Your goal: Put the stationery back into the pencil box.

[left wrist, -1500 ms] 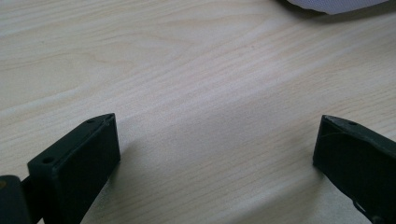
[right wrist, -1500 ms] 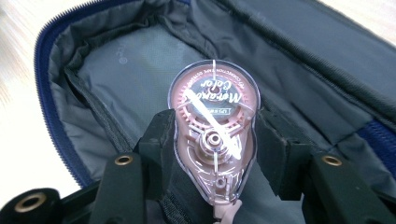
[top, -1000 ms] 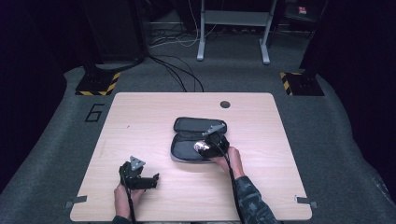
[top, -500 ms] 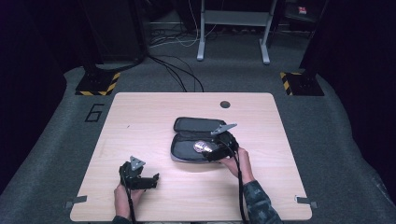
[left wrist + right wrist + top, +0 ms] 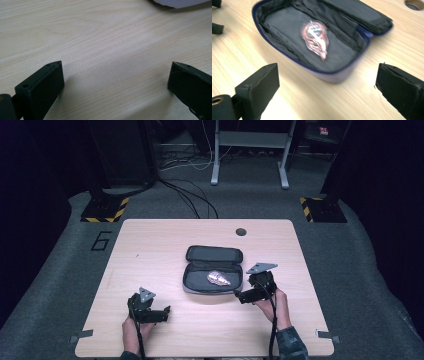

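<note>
On the table [image 5: 150, 245] an unzipped case [image 5: 212, 270] lies mid-board, lid folded back. Inside it rests a shiny packet [image 5: 218, 278] (pinkish foil). Just right of the case, the right gripper [image 5: 243, 296] has just been opening, jaws wide and empty. Well apart, the left gripper [image 5: 165, 312] rests wide over bare wood.

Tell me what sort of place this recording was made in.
Probably a lab or recording studio, not a home: one bare wooden table on grey carpet, hazard-striped stand bases, loose cables across the floor, and dark surroundings.
</note>
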### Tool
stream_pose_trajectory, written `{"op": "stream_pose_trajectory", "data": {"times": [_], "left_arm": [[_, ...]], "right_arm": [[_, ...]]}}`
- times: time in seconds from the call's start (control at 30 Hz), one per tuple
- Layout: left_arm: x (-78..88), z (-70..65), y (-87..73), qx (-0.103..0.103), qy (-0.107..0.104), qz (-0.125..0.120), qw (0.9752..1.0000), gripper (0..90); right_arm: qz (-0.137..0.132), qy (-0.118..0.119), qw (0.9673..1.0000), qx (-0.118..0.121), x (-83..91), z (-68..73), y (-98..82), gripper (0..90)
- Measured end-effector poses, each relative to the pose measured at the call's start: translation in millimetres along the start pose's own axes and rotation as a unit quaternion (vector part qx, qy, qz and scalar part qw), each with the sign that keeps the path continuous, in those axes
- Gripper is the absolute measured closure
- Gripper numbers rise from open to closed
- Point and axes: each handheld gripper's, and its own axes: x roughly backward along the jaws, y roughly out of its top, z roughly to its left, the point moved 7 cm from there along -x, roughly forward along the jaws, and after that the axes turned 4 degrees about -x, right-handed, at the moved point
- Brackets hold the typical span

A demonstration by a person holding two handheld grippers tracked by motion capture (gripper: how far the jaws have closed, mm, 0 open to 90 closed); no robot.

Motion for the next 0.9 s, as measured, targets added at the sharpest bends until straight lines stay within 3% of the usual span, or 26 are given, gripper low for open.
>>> {"op": "stream_pose_trajectory", "data": {"times": [0.23,0.47,0.53,0.7,0.83,0.9], "left_arm": [[0.0,0.0,0.0,0.000,0.000,0.000,1.0000,0.5],[0.0,0.0,0.0,0.000,0.000,0.000,1.0000,0.5],[0.0,0.0,0.0,0.000,0.000,0.000,1.0000,0.5],[-0.1,0.0,0.0,0.000,0.000,0.000,1.0000,0.5],[0.0,0.0,0.0,0.000,0.000,0.000,1.0000,0.5],[-0.1,0.0,0.0,0.000,0.000,0.000,1.0000,0.5]], "right_arm": [[-0.002,-0.032,0.9992,-0.024,13.3,-17.1,-29.2,3.5],[0.018,-0.056,0.9974,-0.042,16.2,-34.1,-70.8,3.5],[0.023,-0.067,0.9959,-0.058,15.4,-37.3,-83.2,3.3],[0.028,-0.071,0.9944,-0.073,11.3,-43.8,-106.6,3.2],[0.030,-0.074,0.9944,-0.069,6.3,-44.9,-118.5,1.7],[0.019,-0.076,0.9942,-0.074,5.5,-44.8,-120.8,0.8]]}}
